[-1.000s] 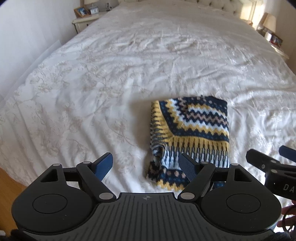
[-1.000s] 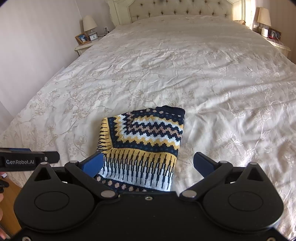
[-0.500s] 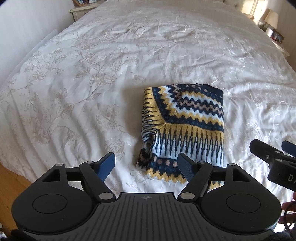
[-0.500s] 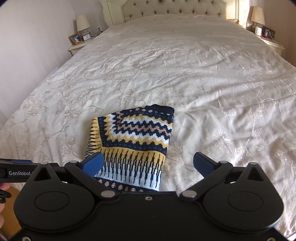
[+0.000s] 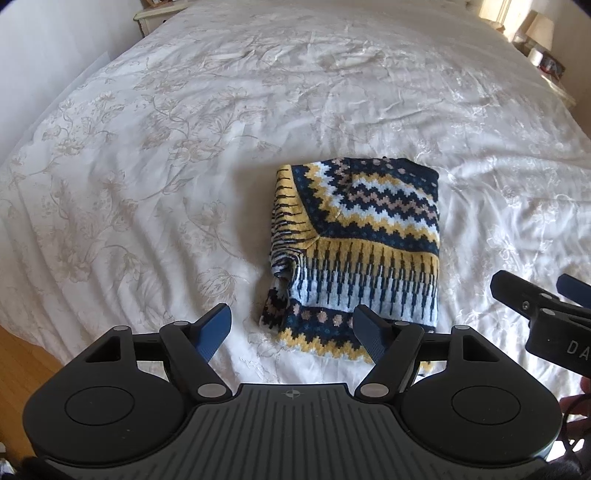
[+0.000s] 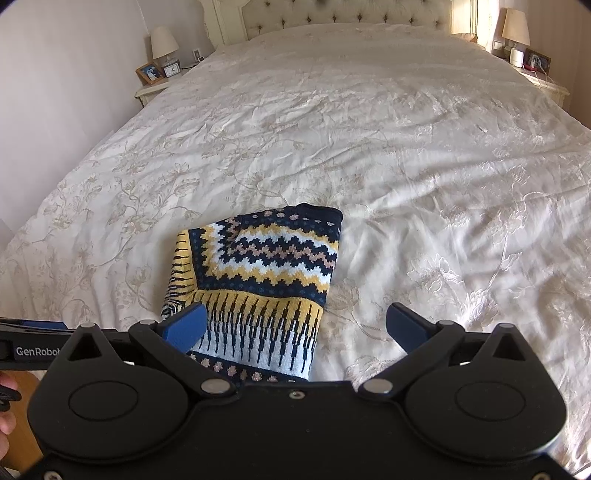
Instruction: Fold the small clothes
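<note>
A folded knit sweater (image 5: 362,236) with navy, yellow and white zigzag bands lies flat on the white bed cover (image 5: 147,166). My left gripper (image 5: 291,317) hovers open over the sweater's near left corner, and its blue pads touch nothing. In the right wrist view the same sweater (image 6: 266,266) lies ahead and to the left. My right gripper (image 6: 295,312) stands wide open above its near right edge, holding nothing. Each gripper shows at the edge of the other's view: the right gripper (image 5: 535,306) and the left gripper (image 6: 33,332).
The bed cover (image 6: 406,129) stretches back to a tufted headboard (image 6: 347,14). A nightstand (image 6: 159,79) with a lamp, photo frame and clock stands at the far left, another nightstand (image 6: 535,70) at the far right. Wooden floor (image 5: 22,354) shows past the bed's near edge.
The left gripper's jaws have narrowed a little. The sweater lies as it did, and sits slightly higher in the left wrist view. The right gripper stays wide open.
</note>
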`<state>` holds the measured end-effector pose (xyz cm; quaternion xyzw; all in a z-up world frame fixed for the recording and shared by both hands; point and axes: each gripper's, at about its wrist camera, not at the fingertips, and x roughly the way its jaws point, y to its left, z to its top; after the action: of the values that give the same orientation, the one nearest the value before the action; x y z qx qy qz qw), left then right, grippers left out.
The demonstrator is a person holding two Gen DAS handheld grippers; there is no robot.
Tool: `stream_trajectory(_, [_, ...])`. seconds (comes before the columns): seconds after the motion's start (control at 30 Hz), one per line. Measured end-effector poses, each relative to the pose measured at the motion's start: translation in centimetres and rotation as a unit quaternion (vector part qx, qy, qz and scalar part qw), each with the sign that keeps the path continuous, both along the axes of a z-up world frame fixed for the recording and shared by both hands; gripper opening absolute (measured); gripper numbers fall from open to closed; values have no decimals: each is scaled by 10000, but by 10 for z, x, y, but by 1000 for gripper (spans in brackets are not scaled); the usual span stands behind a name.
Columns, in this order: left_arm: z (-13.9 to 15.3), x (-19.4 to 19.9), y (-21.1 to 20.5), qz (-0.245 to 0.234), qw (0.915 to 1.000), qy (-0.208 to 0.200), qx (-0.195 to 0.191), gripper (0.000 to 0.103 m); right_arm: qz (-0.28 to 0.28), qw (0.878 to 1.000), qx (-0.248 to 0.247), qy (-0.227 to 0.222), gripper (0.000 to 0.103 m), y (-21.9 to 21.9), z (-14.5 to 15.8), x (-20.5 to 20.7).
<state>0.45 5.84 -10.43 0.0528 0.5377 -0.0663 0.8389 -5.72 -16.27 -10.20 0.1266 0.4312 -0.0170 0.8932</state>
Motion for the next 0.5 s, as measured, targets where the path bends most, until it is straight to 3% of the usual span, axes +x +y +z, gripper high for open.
stream_trajectory(0.5, [2,1,-6,-22,10000,-47,-52,67,10,10000,12,82,103,-2,-5,2])
